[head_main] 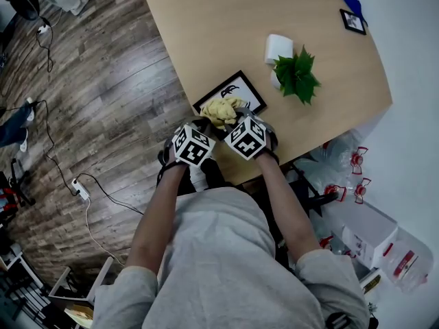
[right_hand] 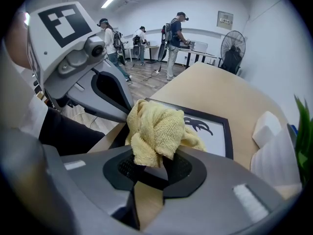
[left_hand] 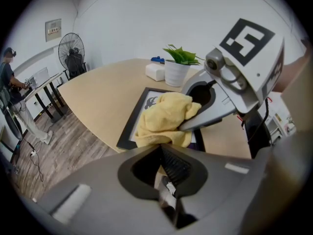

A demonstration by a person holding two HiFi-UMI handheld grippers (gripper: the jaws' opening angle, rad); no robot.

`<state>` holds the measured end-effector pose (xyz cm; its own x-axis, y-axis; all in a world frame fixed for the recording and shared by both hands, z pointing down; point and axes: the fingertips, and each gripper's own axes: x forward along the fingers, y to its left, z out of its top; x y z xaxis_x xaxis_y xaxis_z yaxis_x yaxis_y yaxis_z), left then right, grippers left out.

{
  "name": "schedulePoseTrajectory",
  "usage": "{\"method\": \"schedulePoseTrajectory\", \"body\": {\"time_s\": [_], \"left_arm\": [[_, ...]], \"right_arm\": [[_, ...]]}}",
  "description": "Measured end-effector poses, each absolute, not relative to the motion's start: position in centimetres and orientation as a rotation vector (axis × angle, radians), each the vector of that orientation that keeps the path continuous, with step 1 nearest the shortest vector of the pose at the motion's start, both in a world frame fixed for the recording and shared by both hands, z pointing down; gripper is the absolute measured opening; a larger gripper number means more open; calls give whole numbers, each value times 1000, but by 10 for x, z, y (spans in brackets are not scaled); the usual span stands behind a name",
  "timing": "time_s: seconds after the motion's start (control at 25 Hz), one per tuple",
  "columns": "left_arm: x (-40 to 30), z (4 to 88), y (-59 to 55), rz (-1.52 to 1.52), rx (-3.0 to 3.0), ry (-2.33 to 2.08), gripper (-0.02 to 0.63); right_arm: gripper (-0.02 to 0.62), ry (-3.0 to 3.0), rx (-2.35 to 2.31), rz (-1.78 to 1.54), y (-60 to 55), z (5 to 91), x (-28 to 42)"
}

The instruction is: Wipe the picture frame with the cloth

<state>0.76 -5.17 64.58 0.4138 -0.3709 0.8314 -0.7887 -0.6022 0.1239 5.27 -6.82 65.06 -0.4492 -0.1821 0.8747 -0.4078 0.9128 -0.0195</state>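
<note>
i'd judge the wiping under way but not finished. my right gripper [right_hand: 151,163] has its jaws clenched on a bunch of the yellow cloth [right_hand: 155,131], and the wad sits over the end of the picture frame [head_main: 239,86] that lies away from the potted plant [head_main: 295,78]. the glass on the plant's side of the wad is bare, its black figure showing. i can't read from the glass what has been rubbed and what hasn't, so as i see it the plant-side stretch and the border are left to do.

my left gripper [left_hand: 164,156] sits on the side of the cloth away from the plant. its jaws are drawn together with only a thin pale sliver between them, which i can't name. the cloth hangs just past their tips, and i can't tell whether it touches them.

the frame lies flat on the table [head_main: 206,26], face up, just beside the plant, between it and me. its long axis runs roughly along the table edge nearest me, with one short end turned toward the plant and the other, under the cloth, turned away from it.
</note>
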Motion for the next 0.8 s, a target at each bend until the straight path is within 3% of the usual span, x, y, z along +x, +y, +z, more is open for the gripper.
{"method": "schedulePoseTrajectory", "body": {"time_s": [0.8], "left_arm": [[8, 647, -52, 1114, 2191, -990, 52]], "right_arm": [[87, -2076, 626, 628, -33, 637, 43]]}}
